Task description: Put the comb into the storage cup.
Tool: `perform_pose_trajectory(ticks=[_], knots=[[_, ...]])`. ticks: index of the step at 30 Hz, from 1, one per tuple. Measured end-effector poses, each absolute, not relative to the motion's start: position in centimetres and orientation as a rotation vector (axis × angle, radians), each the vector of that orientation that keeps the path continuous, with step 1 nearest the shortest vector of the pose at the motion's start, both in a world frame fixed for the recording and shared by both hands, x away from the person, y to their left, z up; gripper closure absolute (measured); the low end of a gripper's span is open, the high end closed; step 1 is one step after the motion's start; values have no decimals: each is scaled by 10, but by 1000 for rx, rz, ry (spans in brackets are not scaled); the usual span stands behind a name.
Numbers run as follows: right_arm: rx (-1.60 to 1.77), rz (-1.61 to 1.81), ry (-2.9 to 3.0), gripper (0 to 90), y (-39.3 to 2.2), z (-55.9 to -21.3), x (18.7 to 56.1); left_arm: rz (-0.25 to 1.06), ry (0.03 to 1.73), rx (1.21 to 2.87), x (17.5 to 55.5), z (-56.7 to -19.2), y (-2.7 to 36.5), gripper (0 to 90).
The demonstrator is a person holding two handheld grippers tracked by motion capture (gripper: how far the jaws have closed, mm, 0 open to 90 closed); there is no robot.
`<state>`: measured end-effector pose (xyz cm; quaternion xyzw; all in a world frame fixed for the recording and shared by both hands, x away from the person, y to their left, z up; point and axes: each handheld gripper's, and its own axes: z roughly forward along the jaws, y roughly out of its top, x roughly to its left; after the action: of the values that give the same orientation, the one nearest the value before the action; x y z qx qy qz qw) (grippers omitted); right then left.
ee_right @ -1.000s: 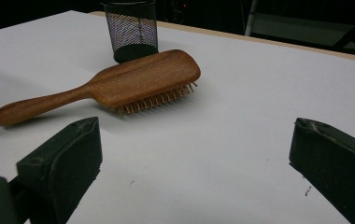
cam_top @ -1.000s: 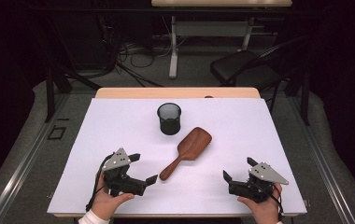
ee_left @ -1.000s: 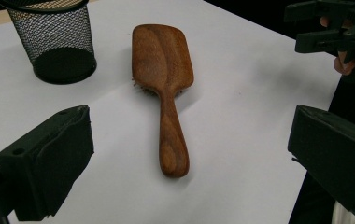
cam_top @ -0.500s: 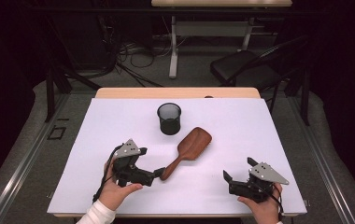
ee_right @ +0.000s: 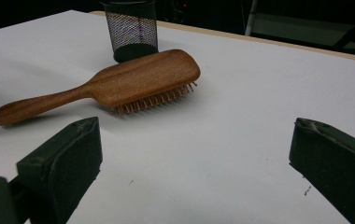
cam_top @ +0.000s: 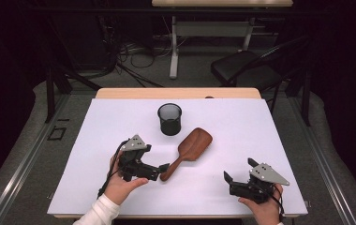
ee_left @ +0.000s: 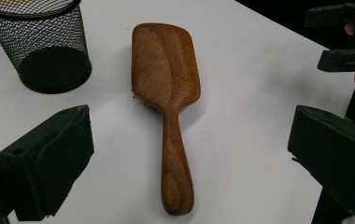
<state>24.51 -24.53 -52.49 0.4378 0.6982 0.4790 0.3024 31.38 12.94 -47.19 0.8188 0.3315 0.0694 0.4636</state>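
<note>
A wooden hairbrush (cam_top: pixel 192 146) lies bristles down mid-table, its handle pointing toward the near left. My left gripper (cam_top: pixel 159 171) is open at the handle's end. In the left gripper view the handle (ee_left: pixel 175 172) runs between the two black jaws of the left gripper (ee_left: pixel 189 126), touching neither. My right gripper (cam_top: pixel 238 171) rests open near the front right edge, apart from the brush. The right gripper view looks over its own open gripper (ee_right: pixel 194 135), with nothing between the fingers, toward the brush (ee_right: pixel 138 81).
A black mesh cup (cam_top: pixel 170 119) stands upright just behind the brush head, and appears empty. The white table top (cam_top: pixel 270 131) has bare room at the right and far left. Beyond the table are a dark chair (cam_top: pixel 241 68) and floor cables.
My left gripper has moved right and forward, from the front left of the table up to the brush handle's end. The right gripper and the brush have stayed put.
</note>
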Motion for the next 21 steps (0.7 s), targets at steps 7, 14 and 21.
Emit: perform_pose_trajectory(ticks=[7,14,21], knots=[[1162,1271,1852,26,-245,-525,245,172,828,2027,318,-468,126,23],[1158,1267,1860,26,-245,-525,245,179,843,2042,323,-465,120,23],[1161,1269,1855,26,-246,-525,245,171,865,2072,330,-466,110,23]])
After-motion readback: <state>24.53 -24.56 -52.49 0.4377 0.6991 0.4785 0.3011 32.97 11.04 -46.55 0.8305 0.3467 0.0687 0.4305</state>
